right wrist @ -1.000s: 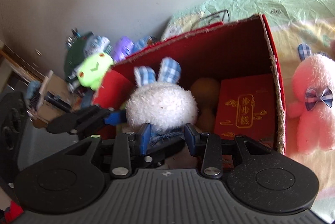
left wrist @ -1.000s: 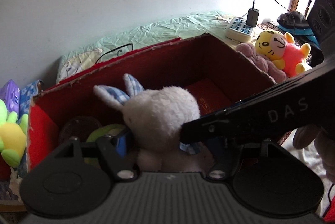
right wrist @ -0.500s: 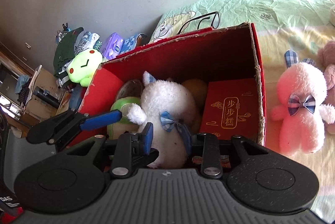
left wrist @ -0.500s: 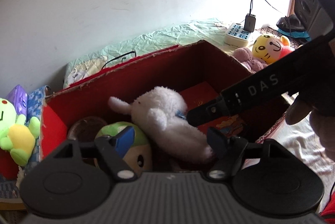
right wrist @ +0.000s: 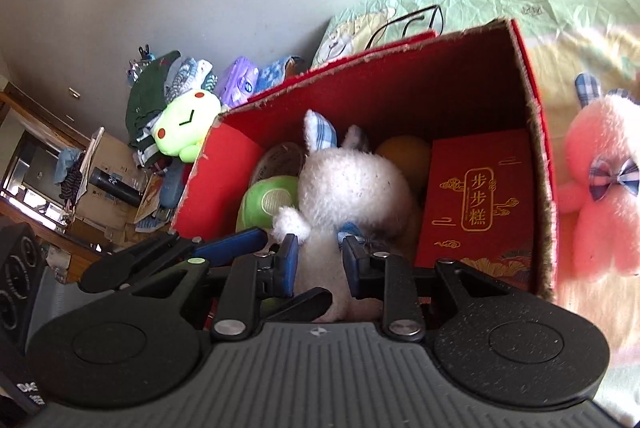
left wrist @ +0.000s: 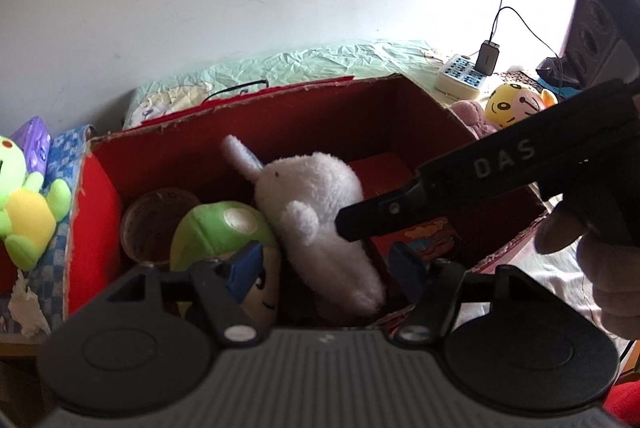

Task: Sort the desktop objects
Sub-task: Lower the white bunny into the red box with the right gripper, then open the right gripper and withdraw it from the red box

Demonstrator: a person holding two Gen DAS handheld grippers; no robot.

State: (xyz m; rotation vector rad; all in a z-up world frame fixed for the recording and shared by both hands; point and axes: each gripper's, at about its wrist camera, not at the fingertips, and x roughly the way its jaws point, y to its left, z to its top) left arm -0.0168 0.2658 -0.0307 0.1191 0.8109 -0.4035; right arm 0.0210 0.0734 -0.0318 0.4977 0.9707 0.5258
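The red cardboard box [right wrist: 536, 132] is sitting open just ahead of both grippers, holding the toys. The white plush rabbit [right wrist: 352, 188] is lying inside it, leaning against the green plush ball [left wrist: 220, 228] on its left. The right gripper [right wrist: 319, 262] is reaching in with blue pads either side of the rabbit's body (contact unclear, fingers moderately apart). The left gripper [left wrist: 324, 262] is hanging wide open, gripping nothing. A pink plush rabbit [right wrist: 600, 188] is sitting outside, right of the box.
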